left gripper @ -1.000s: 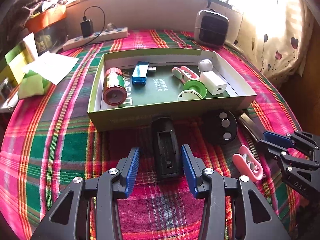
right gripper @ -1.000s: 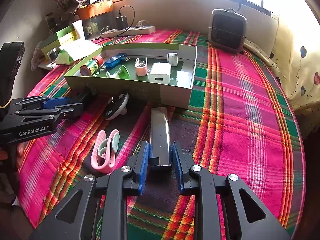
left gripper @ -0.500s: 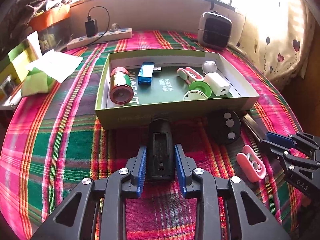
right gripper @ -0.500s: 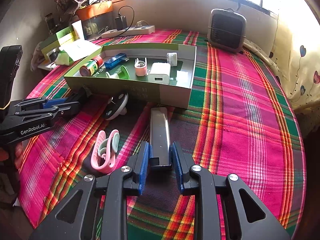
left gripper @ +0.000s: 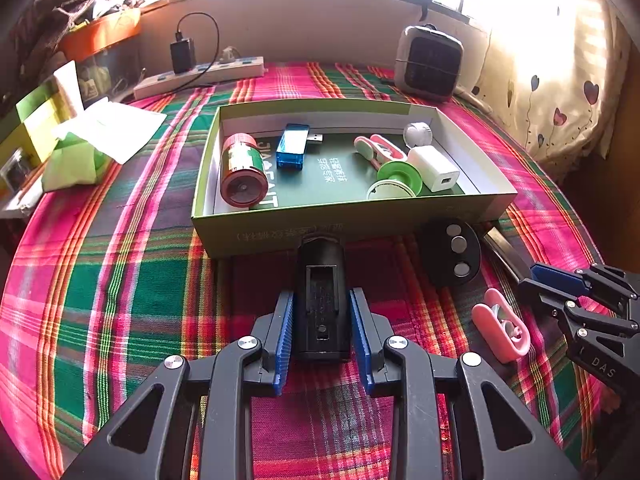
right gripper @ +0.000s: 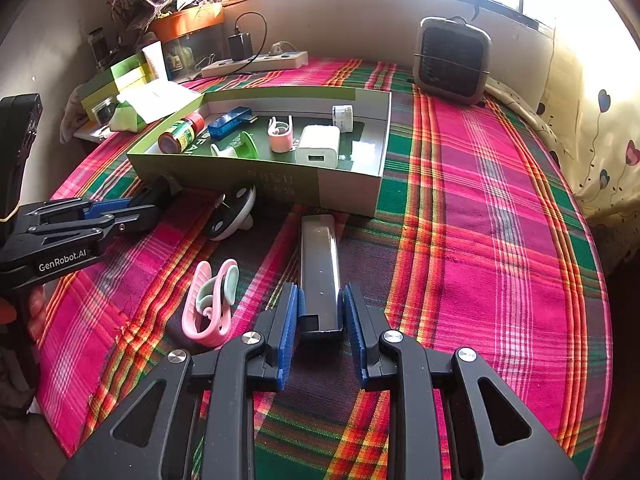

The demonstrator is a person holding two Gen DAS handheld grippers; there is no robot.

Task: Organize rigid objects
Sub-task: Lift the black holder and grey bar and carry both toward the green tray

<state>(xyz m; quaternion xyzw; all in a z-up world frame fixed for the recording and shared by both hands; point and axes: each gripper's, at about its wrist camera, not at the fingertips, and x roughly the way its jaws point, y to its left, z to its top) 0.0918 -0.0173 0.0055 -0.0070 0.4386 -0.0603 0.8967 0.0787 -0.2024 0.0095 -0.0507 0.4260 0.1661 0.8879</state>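
Bright checked cloth (right gripper: 480, 240) covers the desk under both of my tools. Nearest in the left view, my left hand-held gripper (left gripper: 322, 332) has just been closing, and its blue pads now pinch the near end of a black block (left gripper: 320, 304). The block lies flat on the cloth. Its long side runs straight away from me, and its far end touches the green box (left gripper: 340, 224). Its hollow top faces up.

Nearest in the right view, my right hand-held gripper (right gripper: 320, 312) is pinching the near end of a shiny bar (right gripper: 320, 264). The bar also lies flat and points away from me, toward the front wall of the box.

A pink clip (right gripper: 210, 304) lies on the cloth between my two tools. A bit farther is a round black remote (left gripper: 452, 256), just in front of the box.

Only the left view shows the block's hollow top and the remote's three buttons. It shows the bar as just a thin edge. Only the right view shows the bar's whole top and the remote's white underside.

Inside the box lie a red-capped jar (left gripper: 240, 168), a blue stick (left gripper: 294, 146), a green spool (left gripper: 398, 180) and a white plug (left gripper: 434, 168). Farthest back stand a power strip (left gripper: 200, 76) and a small heater (right gripper: 452, 60).
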